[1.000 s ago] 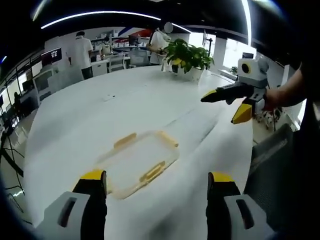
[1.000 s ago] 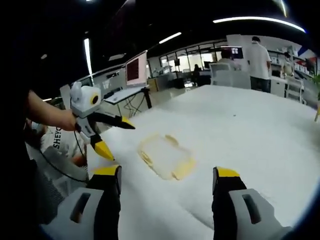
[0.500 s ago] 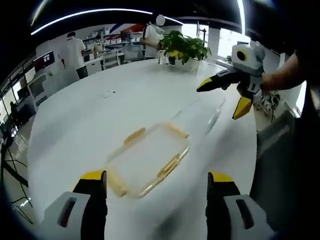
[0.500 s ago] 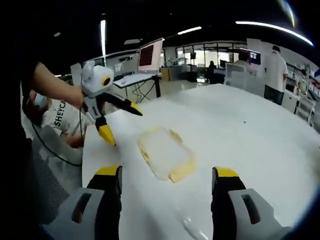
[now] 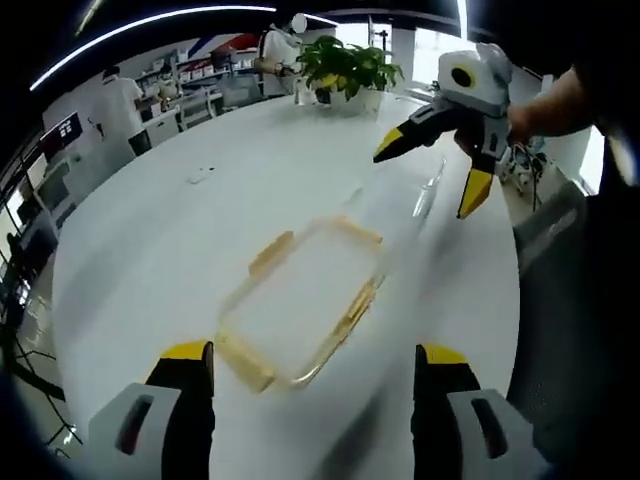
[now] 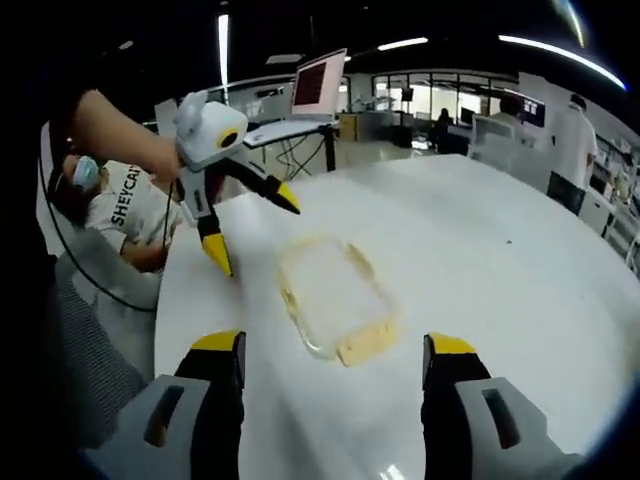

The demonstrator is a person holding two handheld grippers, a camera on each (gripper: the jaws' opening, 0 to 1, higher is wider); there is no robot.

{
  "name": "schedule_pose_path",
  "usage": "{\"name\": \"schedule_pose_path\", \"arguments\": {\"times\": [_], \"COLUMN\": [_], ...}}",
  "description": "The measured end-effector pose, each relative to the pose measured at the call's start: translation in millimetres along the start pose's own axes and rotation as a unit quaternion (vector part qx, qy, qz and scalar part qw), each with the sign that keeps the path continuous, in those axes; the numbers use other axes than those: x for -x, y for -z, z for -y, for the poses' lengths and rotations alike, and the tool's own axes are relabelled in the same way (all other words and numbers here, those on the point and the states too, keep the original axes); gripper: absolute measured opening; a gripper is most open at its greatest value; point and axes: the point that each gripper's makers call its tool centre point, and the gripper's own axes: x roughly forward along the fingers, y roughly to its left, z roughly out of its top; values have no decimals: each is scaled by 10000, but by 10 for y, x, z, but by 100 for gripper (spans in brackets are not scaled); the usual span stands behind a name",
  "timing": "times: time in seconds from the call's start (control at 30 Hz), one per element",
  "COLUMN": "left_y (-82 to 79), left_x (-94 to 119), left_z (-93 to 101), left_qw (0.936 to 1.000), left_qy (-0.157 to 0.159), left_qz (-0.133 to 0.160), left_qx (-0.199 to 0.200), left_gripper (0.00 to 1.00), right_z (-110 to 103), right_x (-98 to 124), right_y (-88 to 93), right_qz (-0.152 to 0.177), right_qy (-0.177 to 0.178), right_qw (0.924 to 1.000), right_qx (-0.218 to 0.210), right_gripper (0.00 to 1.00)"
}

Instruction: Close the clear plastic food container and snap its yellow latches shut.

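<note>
A clear plastic food container (image 5: 300, 305) with yellow latches (image 5: 270, 252) on its sides lies flat on the white table (image 5: 150, 240). My left gripper (image 5: 312, 360) is open, its jaws wide apart just short of the container's near end. My right gripper (image 5: 425, 180) hovers open above the table beyond the container, held by a hand. From the other side, the container (image 6: 335, 295) lies ahead of the open right gripper (image 6: 333, 345), with a yellow latch (image 6: 365, 343) at its near end. The left gripper (image 6: 255, 235) hangs open above the container's far left end.
A potted plant (image 5: 350, 68) stands at the table's far edge, and a small object (image 5: 200, 178) lies on the table. People stand among desks at the back (image 5: 115, 100). A monitor (image 6: 320, 80) and a seated person (image 6: 115, 205) are beyond the table edge.
Both cameras have come closer to the container and look down on it more steeply. Each gripper now shows larger in the other's view. Both grippers stay open; the container has not moved.
</note>
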Motion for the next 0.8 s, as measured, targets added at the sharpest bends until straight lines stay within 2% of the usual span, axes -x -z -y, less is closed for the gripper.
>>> {"name": "schedule_pose_path", "arguments": {"times": [0.23, 0.3, 0.47, 0.53, 0.57, 0.6, 0.8], "left_y": [68, 92, 154, 190, 231, 247, 278], "left_x": [-20, -6, -16, -37, -47, -57, -118], "left_z": [-113, -133, -233, -268, -296, -299, -341], "left_qw": [9998, 9993, 9990, 9985, 9969, 9960, 9933], "left_qy": [146, 266, 303, 319, 330, 345, 531], "left_qz": [-143, -173, -322, -438, -585, -644, -789], "left_qx": [-11, 184, -37, -121, -410, -520, -651], "left_gripper": [79, 79, 79, 79, 80, 80, 78], "right_z": [81, 90, 121, 142, 135, 142, 227], "right_x": [-86, -109, -205, -244, -266, -279, -365], "right_y": [60, 57, 18, 4, 6, 7, 23], "right_qz": [-235, -275, -454, -473, -536, -574, -784], "right_qy": [-37, -53, -155, -163, -240, -255, -252], "right_qw": [9997, 9996, 9981, 9974, 9969, 9965, 9938], "right_qx": [34, 76, 379, 527, 529, 553, 745], "right_gripper": [70, 69, 68, 72, 71, 69, 67]}}
